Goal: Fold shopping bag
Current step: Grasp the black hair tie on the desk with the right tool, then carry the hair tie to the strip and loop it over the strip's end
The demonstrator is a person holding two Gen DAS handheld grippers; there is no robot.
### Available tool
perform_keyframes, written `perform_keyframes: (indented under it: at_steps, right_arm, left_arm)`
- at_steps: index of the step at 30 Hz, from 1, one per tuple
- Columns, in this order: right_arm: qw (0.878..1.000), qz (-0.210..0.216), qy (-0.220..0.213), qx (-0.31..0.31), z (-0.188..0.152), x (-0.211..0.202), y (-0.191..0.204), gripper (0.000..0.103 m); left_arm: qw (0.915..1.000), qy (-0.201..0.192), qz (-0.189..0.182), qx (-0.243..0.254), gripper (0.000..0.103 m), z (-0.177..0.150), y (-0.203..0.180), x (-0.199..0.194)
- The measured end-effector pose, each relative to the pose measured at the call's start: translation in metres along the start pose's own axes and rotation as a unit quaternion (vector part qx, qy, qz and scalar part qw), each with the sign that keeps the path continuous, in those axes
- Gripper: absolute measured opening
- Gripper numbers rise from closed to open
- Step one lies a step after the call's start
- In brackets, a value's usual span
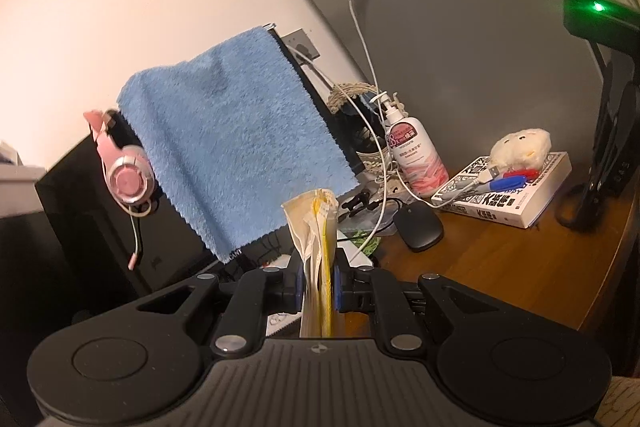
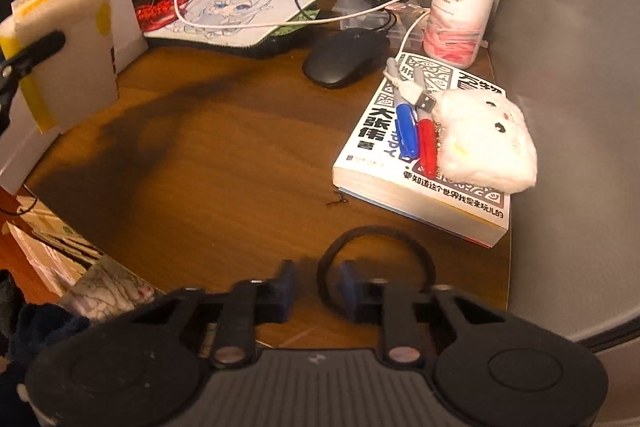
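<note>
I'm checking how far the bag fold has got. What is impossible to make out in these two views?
- Left wrist view: the bag, clamped in the left tool, shows edge-on; its lower part is hidden behind the tool body.
- Right wrist view: the bag is cut off by the left edge.
- Right wrist view: the open right tool partly covers the hair tie.

Left tool clamped, raised off desk; right tool parted, low.

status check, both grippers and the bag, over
Left gripper shut on folded shopping bag, held above the desk. Right gripper open, over black hair tie. Nothing blocking.
</note>
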State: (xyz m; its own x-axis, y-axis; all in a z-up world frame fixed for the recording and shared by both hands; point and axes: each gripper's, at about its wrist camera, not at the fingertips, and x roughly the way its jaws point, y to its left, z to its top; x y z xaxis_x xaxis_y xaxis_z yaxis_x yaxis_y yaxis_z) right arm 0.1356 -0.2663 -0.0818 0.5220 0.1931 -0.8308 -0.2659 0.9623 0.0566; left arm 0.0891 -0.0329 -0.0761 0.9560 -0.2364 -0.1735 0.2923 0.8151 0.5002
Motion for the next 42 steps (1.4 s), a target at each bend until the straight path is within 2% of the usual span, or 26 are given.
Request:
perform_keyframes:
  at_steps: [9,12,14,20,29,30,32,34,37,39,40,42]
  right_arm:
    - [0.999,0.039,-0.019,0.024,0.002,-0.015,-0.005,0.001]
    - [1.0,-0.004,-0.02,0.003,0.008,0.003,-0.003,0.012]
    - [1.0,-0.002,-0.013,0.009,0.008,0.004,-0.005,0.027]
    - [1.0,-0.013,0.006,0.013,0.007,0.011,-0.004,0.031]
    - [1.0,-0.023,0.016,-0.006,0.001,0.022,0.0,0.028]
    - [1.0,-0.023,0.015,-0.006,0.001,0.022,0.001,0.025]
    - [0.999,-0.03,0.011,-0.015,0.0,0.021,0.002,0.002]
    - [0.999,-0.033,0.006,-0.023,-0.001,0.02,0.005,0.002]
    - [1.0,-0.009,-0.011,-0.009,0.002,0.014,0.005,0.002]
    - [0.998,0.05,-0.035,0.026,0.008,0.002,0.003,0.002]
    - [0.993,0.092,-0.051,0.052,0.012,-0.003,0.001,0.002]
    - [0.976,0.177,-0.078,0.102,0.016,-0.009,-0.001,0.002]
  left_arm:
    - [0.9995,0.011,-0.01,-0.029,0.013,-0.004,0.005,0.0]
    - [0.9981,0.018,-0.017,-0.056,0.013,-0.003,0.009,0.0]
    - [0.9962,0.025,-0.021,-0.081,0.013,-0.002,0.013,0.001]
    - [0.9871,0.041,-0.022,-0.153,0.013,-0.002,0.02,0.005]
    - [0.9826,0.046,-0.016,-0.179,0.013,-0.005,0.021,0.006]
    - [0.9827,0.046,-0.015,-0.179,0.013,-0.005,0.022,0.006]
    - [0.9825,0.045,-0.015,-0.18,0.013,-0.005,0.022,0.005]
    - [0.9818,0.046,-0.017,-0.183,0.013,-0.005,0.023,0.005]
    - [0.9814,0.044,-0.017,-0.186,0.013,-0.004,0.024,0.004]
    - [0.9813,0.041,-0.017,-0.187,0.013,-0.004,0.025,0.002]
    - [0.9811,0.04,-0.017,-0.188,0.013,-0.004,0.025,0.001]
    - [0.9806,0.039,-0.017,-0.191,0.013,-0.003,0.026,-0.001]
